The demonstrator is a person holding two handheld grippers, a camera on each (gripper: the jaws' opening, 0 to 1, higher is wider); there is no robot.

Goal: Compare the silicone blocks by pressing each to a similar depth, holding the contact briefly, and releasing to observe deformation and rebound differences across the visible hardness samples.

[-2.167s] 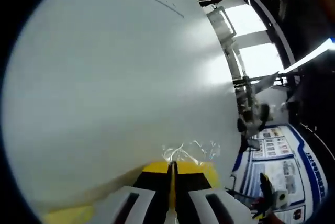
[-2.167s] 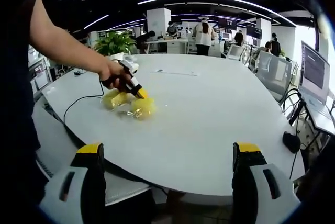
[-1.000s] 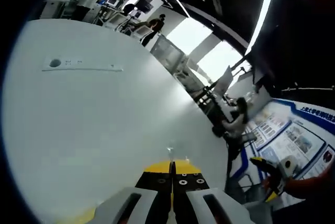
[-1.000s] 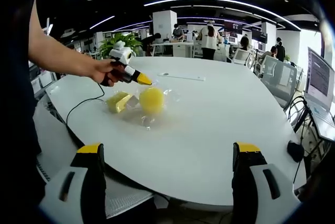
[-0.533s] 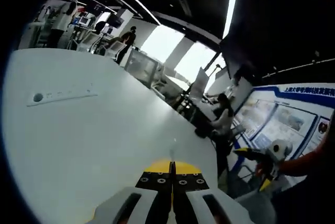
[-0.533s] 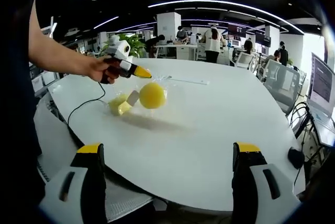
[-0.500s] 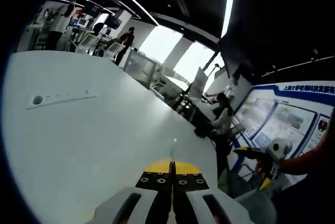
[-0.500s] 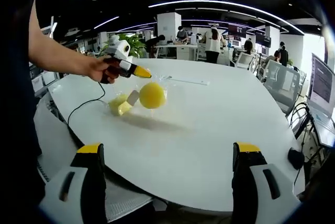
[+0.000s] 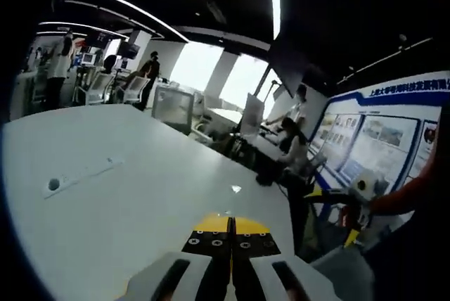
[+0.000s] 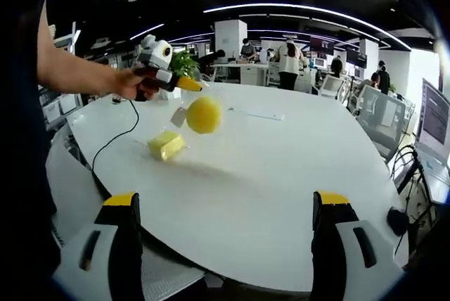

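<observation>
In the right gripper view a person's hand holds my left gripper point(image 10: 188, 84) above the white table point(image 10: 281, 174), far left. A round yellow silicone block point(image 10: 204, 114) in a clear bag hangs from its shut yellow tips, clear of the table. A rectangular yellow block point(image 10: 166, 145) lies on the table below it. In the left gripper view the left gripper point(image 9: 230, 222) has its jaws together, with a scrap of clear bag point(image 9: 235, 189) just beyond the tips. My right gripper point(image 10: 225, 199) stands wide open at the near table edge, holding nothing, and shows as the right gripper point(image 9: 355, 199) in the left gripper view.
A black cable point(image 10: 116, 139) trails from the left gripper across the table. A white strip point(image 10: 264, 114) lies further back. A dark mouse-like thing point(image 10: 396, 220) sits at the right edge. Chairs, desks, a plant point(image 10: 184, 62) and people stand around the table.
The left gripper has risen and carried the round block in its bag up off the table. The rectangular block has stayed on the table. The right gripper has stayed open.
</observation>
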